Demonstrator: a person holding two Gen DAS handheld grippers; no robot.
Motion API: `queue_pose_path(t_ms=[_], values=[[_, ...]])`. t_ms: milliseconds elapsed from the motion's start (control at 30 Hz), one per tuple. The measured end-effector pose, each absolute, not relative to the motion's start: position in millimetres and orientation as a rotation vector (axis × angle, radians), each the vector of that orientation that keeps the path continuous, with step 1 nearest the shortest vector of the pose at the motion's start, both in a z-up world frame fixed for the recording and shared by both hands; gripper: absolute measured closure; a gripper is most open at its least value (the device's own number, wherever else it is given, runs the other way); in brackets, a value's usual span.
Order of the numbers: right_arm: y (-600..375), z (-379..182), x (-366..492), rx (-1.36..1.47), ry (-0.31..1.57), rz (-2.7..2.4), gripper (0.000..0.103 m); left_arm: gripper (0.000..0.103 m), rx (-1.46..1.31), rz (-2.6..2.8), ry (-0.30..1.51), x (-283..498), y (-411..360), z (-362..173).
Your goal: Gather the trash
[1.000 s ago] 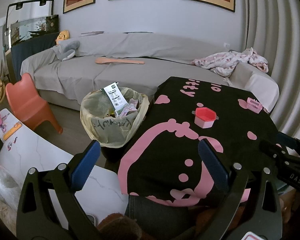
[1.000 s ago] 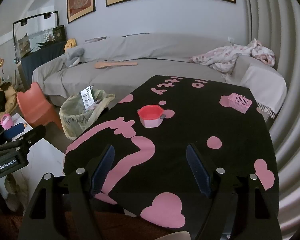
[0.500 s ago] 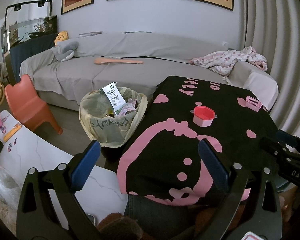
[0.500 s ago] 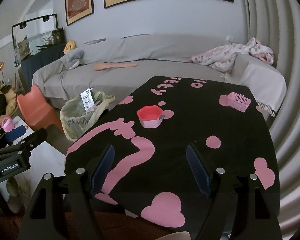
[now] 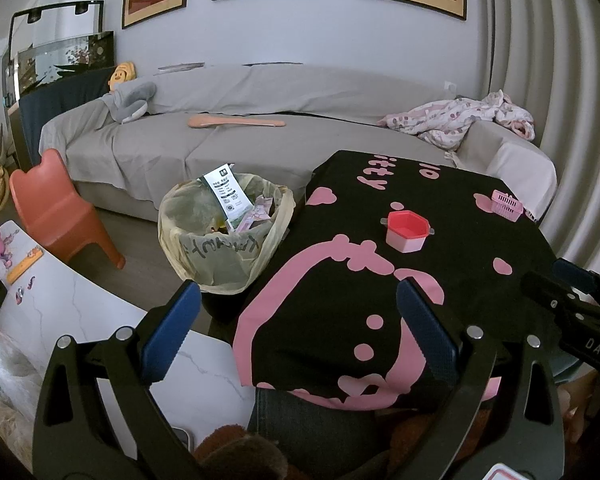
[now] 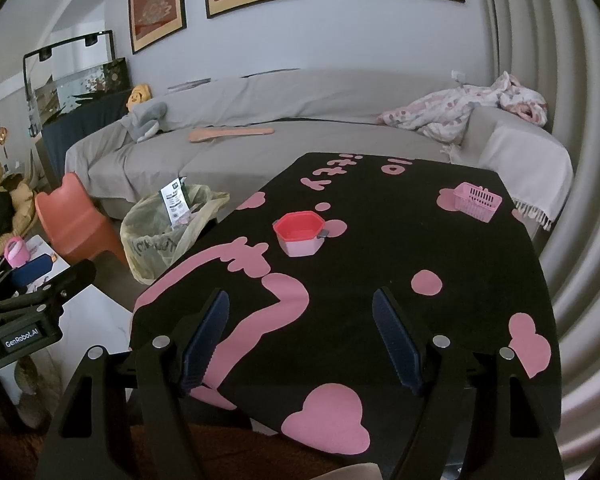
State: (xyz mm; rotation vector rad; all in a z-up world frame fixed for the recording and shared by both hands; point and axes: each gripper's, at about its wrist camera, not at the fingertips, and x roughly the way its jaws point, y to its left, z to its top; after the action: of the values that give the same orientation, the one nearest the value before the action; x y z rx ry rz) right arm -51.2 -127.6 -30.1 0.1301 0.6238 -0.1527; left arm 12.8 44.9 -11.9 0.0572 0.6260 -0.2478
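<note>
At the far left an orange child's chair (image 5: 56,204) stands on the wood floor, apart from the white marble-look surface (image 5: 100,320) in the near left corner. Next comes the trash bin (image 5: 224,232), lined with a yellowish bag and already holding paper scraps, among them a printed slip (image 5: 226,194) that sticks up above the rim. The bin sits on the floor just beside the left edge of the bench (image 5: 440,280), with a narrow strip of floor between it and the grey sofa (image 5: 260,140) behind.

The left gripper (image 5: 298,328) hangs over the bench's near left corner, its blue-padded fingers (image 5: 168,332) spread wide with nothing between them. The bench is draped in a black cloth with pink shapes, and its left edge runs diagonally away toward the sofa.

Near the middle of the cloth stands a red-and-pink hexagonal cup (image 6: 299,234), upright, with open cloth on all sides. The right gripper (image 6: 300,340) is held above the near edge of the bench, fingers (image 6: 396,340) likewise wide apart and holding nothing; the cup is well ahead of them.

Farther right, a small pink basket (image 6: 477,201) rests near the far right corner, close to the bench's right edge. Beyond it the sofa carries a crumpled patterned blanket (image 6: 460,112), and ribbed curtains (image 6: 572,160) close the right side.
</note>
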Motion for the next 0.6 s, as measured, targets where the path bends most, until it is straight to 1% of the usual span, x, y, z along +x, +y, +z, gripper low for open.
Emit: queue_pose_path(t_ms=[600], values=[[-130.3,-31.4,-52.5,0.140,0.625,-0.156,0.032,0.009,0.058,-0.246,0.620,11.8,46.4,-12.7]])
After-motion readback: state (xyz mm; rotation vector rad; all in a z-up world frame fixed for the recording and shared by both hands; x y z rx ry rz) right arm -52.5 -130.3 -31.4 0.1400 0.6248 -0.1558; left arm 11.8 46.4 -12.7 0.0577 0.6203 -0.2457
